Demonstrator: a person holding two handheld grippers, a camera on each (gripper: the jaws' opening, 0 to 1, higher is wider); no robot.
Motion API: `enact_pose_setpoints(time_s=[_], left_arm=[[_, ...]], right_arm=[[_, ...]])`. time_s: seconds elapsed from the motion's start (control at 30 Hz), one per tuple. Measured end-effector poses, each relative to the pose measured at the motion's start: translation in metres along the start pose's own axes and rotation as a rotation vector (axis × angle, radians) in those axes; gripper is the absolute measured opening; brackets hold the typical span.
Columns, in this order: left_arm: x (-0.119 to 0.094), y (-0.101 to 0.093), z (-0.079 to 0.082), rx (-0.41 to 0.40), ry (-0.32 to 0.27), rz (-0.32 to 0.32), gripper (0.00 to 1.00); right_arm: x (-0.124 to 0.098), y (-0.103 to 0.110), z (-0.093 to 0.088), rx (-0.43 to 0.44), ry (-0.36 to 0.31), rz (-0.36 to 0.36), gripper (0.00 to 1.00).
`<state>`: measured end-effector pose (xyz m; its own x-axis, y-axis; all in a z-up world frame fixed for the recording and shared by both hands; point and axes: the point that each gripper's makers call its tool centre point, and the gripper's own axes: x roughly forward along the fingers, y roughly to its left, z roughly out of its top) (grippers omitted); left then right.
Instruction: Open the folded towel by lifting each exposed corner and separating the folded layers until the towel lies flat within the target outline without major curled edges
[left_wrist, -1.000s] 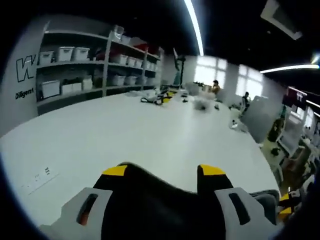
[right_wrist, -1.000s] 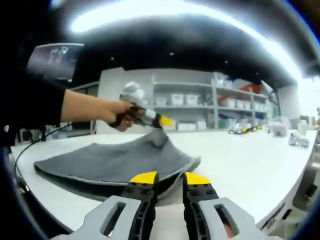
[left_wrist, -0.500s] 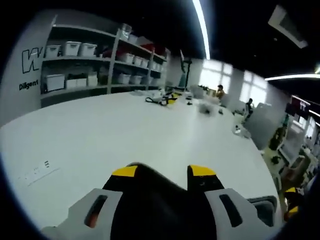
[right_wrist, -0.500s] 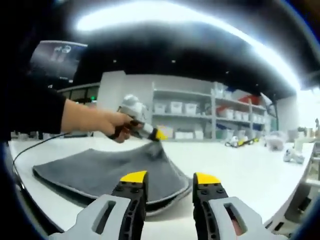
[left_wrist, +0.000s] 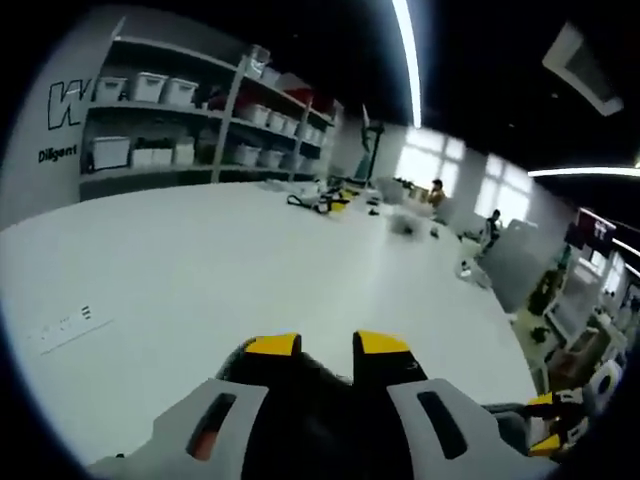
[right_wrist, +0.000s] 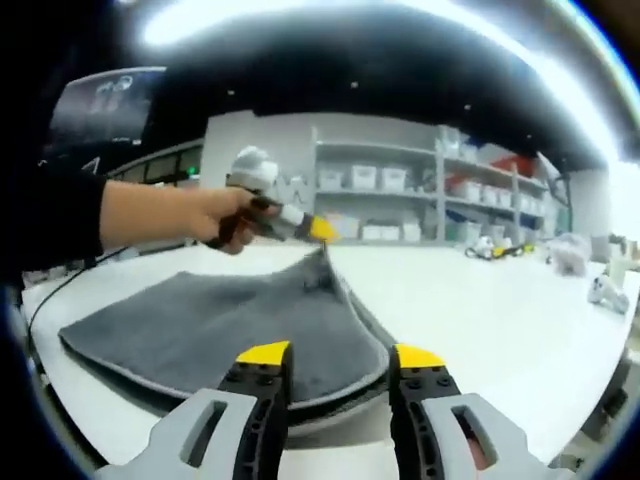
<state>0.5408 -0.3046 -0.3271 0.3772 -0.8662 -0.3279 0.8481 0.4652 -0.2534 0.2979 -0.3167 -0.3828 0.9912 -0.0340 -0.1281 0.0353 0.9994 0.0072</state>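
Note:
A dark grey folded towel (right_wrist: 230, 325) lies on the white table (right_wrist: 500, 330). In the right gripper view a hand brings my left gripper (right_wrist: 322, 233) in from the left, pinching the towel's top layer and holding it up in a peak. In the left gripper view dark towel cloth (left_wrist: 318, 395) fills the narrow gap between the yellow tips of my left gripper (left_wrist: 327, 347). My right gripper (right_wrist: 340, 356) stands open low at the towel's near rounded edge, and the edge shows between its jaws. Whether they touch the cloth I cannot tell.
Shelves with white bins (left_wrist: 150, 120) line the far wall. Yellow and black tools and small items (left_wrist: 325, 200) sit at the table's far end. A small label (left_wrist: 62, 325) is on the table. A black cable (right_wrist: 50, 290) runs off the left edge.
My left gripper's jaws have drawn closer together on the cloth. My right gripper's jaws have gone from nearly together to wide apart. The pinched layer stands in a sharper peak.

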Motion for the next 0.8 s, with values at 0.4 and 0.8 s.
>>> enact_pose_setpoints(time_s=[0.4, 0.8], left_arm=[[0.011, 0.048, -0.011, 0.291, 0.078, 0.026, 0.45], [0.024, 0.055, -0.025, 0.408, 0.186, -0.062, 0.41]], right_arm=[[0.002, 0.001, -0.014, 0.056, 0.084, 0.023, 0.33], [0.007, 0.0, -0.016, 0.065, 0.113, 0.034, 0.24]])
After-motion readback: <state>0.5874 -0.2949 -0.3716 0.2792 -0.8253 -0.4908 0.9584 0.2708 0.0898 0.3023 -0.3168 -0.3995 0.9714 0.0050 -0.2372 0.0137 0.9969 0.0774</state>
